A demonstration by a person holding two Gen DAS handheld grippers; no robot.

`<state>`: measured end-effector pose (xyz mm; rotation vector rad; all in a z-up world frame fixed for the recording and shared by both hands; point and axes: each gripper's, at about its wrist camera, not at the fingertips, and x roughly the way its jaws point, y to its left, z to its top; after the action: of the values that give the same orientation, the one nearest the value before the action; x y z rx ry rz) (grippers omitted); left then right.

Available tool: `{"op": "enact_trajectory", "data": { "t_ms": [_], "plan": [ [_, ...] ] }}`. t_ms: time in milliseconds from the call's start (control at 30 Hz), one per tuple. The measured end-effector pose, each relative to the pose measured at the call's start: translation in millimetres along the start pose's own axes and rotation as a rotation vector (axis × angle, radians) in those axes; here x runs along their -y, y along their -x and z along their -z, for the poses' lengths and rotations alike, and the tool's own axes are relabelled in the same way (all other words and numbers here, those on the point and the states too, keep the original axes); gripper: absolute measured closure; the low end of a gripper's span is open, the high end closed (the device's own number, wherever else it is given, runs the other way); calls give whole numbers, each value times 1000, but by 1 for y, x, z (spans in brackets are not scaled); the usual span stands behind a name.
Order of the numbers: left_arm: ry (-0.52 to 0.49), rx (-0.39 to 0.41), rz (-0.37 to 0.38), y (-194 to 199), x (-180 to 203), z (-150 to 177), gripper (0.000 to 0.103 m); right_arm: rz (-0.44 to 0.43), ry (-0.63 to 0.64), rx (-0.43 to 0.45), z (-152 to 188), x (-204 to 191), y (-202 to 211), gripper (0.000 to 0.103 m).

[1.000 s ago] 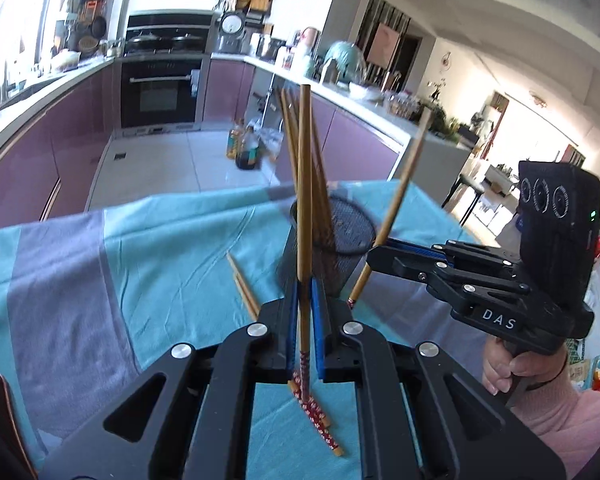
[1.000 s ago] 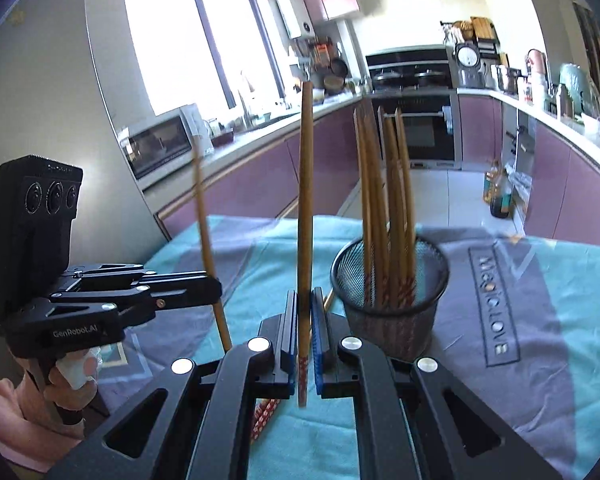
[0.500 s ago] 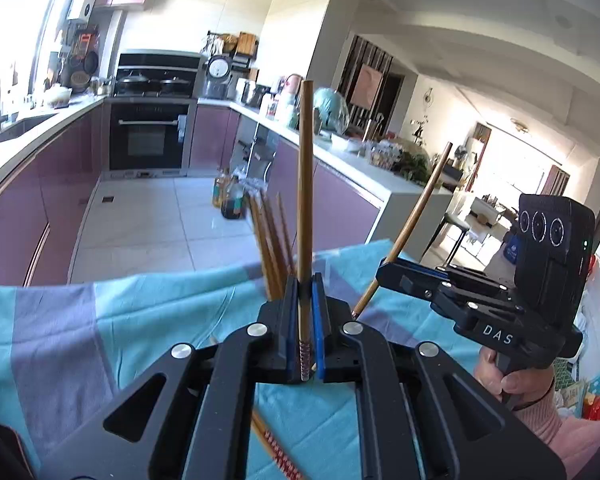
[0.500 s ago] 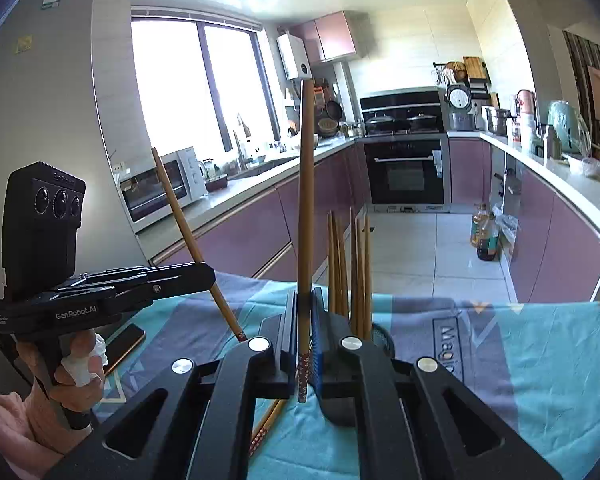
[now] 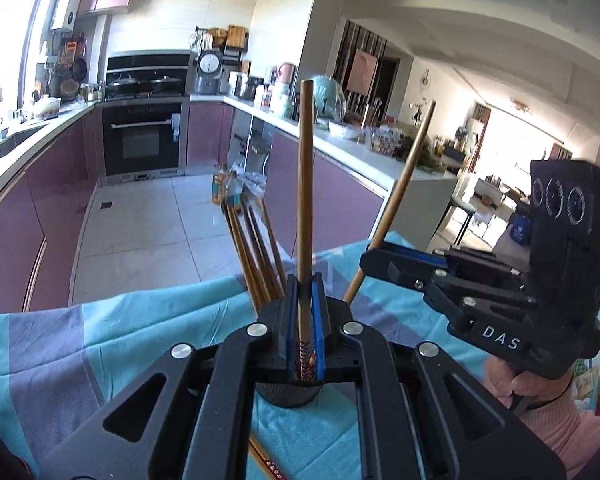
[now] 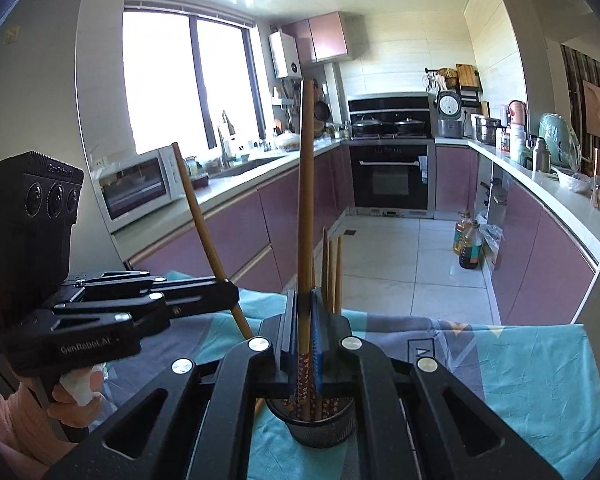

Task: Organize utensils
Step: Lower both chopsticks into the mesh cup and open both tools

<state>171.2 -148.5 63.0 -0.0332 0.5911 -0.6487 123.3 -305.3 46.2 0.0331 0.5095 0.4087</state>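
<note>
In the left wrist view my left gripper (image 5: 306, 308) is shut on a bamboo chopstick (image 5: 305, 200) that stands upright. Under its fingers sits the black mesh holder (image 5: 288, 394), and several chopsticks (image 5: 256, 256) lean out of it to the left. To the right, my right gripper (image 5: 374, 258) grips a second chopstick (image 5: 404, 196) that tilts right. In the right wrist view the right gripper (image 6: 305, 320) is shut on its upright chopstick (image 6: 306, 200), just above the holder (image 6: 320, 424). The left gripper (image 6: 228, 294) is beside it with its chopstick (image 6: 204, 232).
A teal and grey cloth (image 5: 120, 344) covers the table, and its far edge drops to the tiled kitchen floor. One loose chopstick (image 5: 264, 460) lies on the cloth below the left gripper. A person's hand and pink sleeve (image 5: 540, 420) are at the right.
Both grippers have risen with their chopsticks. The mesh holder has sunk in both views and now sits under the fingers. The loose chopsticks on the cloth have slipped mostly out of sight.
</note>
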Motion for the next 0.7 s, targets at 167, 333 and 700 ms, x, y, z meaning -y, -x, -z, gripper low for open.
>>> {"op": "enact_trajectory", "data": {
  "t_ms": [167, 333, 700],
  "plan": [
    [-9, -101, -17, -30, -5, 16, 96, 18, 9, -71, 7, 3, -16, 97],
    [-1, -150, -18, -49, -12, 23, 95, 26, 17, -131, 15, 1, -29, 97],
    [17, -186, -40, -75, -20, 30, 94, 34, -9, -198, 27, 5, -58, 97]
  ]
}}
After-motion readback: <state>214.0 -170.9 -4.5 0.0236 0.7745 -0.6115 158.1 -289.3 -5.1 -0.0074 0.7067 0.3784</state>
